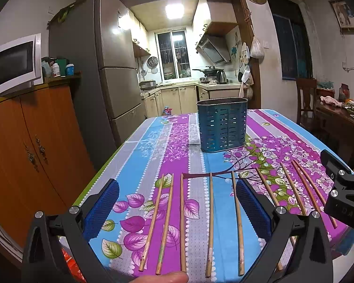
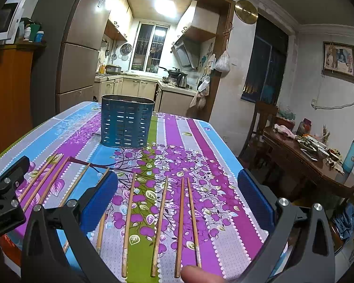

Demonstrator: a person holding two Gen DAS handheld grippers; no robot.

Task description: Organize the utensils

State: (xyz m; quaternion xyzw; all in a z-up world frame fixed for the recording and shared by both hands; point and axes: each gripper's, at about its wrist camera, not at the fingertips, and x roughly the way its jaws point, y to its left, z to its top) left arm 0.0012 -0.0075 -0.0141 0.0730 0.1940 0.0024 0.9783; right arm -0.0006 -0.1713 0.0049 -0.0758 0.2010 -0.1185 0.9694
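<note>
Several wooden chopsticks lie side by side on the flowered tablecloth, pointing away from me; they also show in the right wrist view. A blue perforated utensil holder stands upright and empty-looking further back, also in the right wrist view. My left gripper is open and empty above the near ends of the left chopsticks. My right gripper is open and empty above the right chopsticks. Each gripper's body shows at the edge of the other's view.
An orange cabinet with a microwave stands left of the table, next to a fridge. A wooden side table with dishes and a chair stand at the right. The kitchen lies beyond.
</note>
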